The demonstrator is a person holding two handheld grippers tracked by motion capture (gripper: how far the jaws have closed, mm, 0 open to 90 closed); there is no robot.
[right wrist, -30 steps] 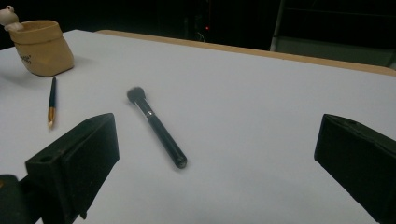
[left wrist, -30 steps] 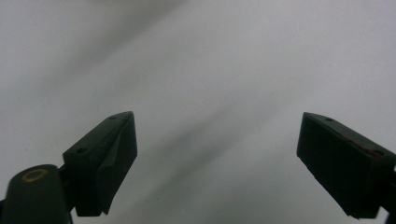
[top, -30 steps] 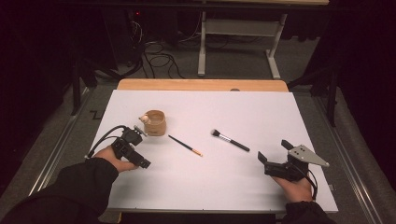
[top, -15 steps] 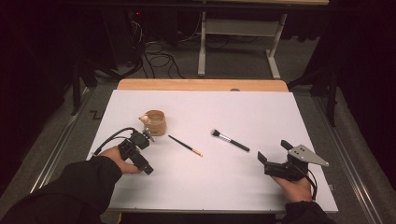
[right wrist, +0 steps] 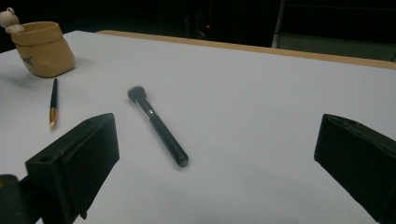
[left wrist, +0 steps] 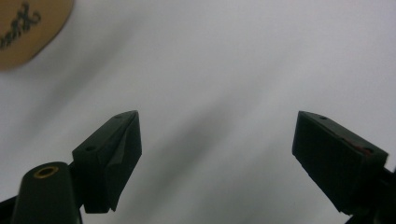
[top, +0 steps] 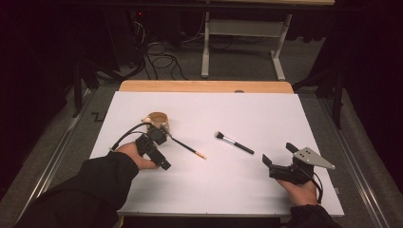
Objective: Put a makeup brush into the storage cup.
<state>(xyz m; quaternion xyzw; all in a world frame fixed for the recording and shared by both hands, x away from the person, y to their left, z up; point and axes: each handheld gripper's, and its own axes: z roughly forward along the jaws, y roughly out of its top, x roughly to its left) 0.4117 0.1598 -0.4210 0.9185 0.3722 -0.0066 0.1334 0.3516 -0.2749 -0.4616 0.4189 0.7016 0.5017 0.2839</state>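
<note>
White board covers the table (top: pixel 266 118), and the work lies spread across it. Nearest the person, the right gripper (top: pixel 278 164) rests at the board's 4 o'clock corner, jaws wide apart and holding nothing; its own view confirms the broad gap. The left gripper (top: pixel 161 159) sits at about 8 o'clock, jaws likewise spread and empty, pointed down at bare board.

Farther in, two slim tools lie flat. The makeup brush (top: pixel 234 142) rests near the centre, at roughly 10 o'clock from the right gripper, its long axis running from bristles at 10 o'clock to black handle at 4 o'clock, so the handle end points toward that gripper. The right hand is clearly the nearer one for it. The thin pencil (top: pixel 185 146) lies just right of the left gripper, brown tip toward 4 o'clock, its far end reaching up toward the cup.

Farthest, the tan cup (top: pixel 157 119) stands upright at 12 o'clock from the left gripper, a small pale figure on its rim. Whether anything lies inside cannot be told. Judging by reach, each hand looks set for its own tool.
</note>
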